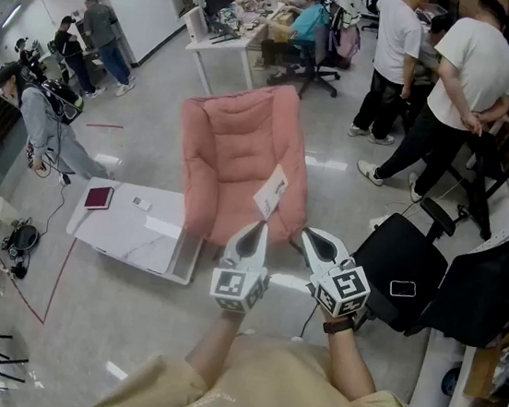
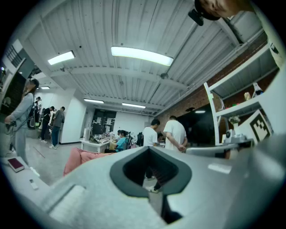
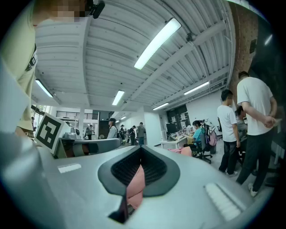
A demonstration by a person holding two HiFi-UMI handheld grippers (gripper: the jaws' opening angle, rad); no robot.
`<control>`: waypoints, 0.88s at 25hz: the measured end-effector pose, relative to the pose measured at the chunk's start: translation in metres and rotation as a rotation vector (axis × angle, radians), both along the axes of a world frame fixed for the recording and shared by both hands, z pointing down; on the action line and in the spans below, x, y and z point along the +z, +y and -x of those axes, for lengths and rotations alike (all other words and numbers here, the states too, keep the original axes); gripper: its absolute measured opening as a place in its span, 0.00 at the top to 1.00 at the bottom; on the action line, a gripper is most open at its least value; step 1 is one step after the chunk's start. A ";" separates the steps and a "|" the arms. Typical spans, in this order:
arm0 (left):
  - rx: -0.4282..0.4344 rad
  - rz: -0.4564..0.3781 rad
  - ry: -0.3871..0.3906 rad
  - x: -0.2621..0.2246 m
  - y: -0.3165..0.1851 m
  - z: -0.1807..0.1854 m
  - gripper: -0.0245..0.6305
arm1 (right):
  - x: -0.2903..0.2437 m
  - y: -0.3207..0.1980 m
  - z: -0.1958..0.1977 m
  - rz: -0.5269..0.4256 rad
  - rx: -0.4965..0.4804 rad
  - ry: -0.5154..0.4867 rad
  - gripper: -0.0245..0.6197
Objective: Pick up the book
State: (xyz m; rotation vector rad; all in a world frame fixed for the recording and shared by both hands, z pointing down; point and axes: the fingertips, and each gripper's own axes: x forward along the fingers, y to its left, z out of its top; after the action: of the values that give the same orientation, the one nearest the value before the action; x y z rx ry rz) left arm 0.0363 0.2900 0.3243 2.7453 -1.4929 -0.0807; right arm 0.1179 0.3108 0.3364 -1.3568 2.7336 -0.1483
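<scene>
A dark red book (image 1: 99, 197) lies flat on a low white table (image 1: 153, 236) at the left of the head view. In the left gripper view the book (image 2: 16, 163) is small and far off at the left edge. My left gripper (image 1: 252, 233) and right gripper (image 1: 311, 240) are held level, side by side, over the front edge of a pink padded chair (image 1: 242, 159). Both are well to the right of the book. The jaws of each stand together, with nothing between them. Pink cushion shows through the slit of the right gripper (image 3: 140, 152).
A white sheet (image 1: 271, 192) lies on the pink chair's seat. A black chair (image 1: 405, 264) with a phone on it stands to the right, next to a shelf unit (image 1: 484, 368). Several people stand or sit around the room, with desks at the back.
</scene>
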 end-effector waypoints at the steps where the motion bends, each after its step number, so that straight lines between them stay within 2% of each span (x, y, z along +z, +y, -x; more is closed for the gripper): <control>1: 0.003 0.004 -0.004 0.004 0.006 -0.005 0.96 | 0.003 0.003 -0.004 0.011 -0.003 0.004 0.95; 5: 0.012 0.023 -0.013 0.014 0.020 -0.019 0.96 | 0.021 0.004 -0.021 0.100 0.027 -0.015 0.95; 8: 0.005 0.044 -0.022 0.023 0.016 -0.017 0.96 | 0.039 -0.002 -0.025 0.176 0.043 -0.067 0.95; 11: 0.005 0.074 -0.020 0.034 0.004 -0.014 0.96 | 0.052 -0.008 -0.022 0.214 0.036 -0.074 0.95; 13: 0.008 0.094 -0.002 0.041 -0.009 -0.013 0.96 | 0.061 -0.018 -0.020 0.238 0.036 -0.065 0.95; 16: 0.019 0.151 0.066 0.056 -0.035 -0.011 0.96 | 0.079 -0.041 -0.018 0.282 0.046 -0.052 0.95; 19: 0.054 0.128 0.052 0.056 -0.070 -0.009 0.96 | 0.089 -0.078 -0.011 0.312 0.069 -0.048 0.95; 22: 0.060 0.114 0.052 0.051 -0.119 0.007 0.96 | 0.079 -0.123 0.009 0.302 0.058 -0.022 0.95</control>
State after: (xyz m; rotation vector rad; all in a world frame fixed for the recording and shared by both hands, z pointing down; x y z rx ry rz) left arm 0.0294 0.1715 0.3758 2.6743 -1.3565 -0.0641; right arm 0.1084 0.1877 0.4155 -1.4893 2.7326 -0.5890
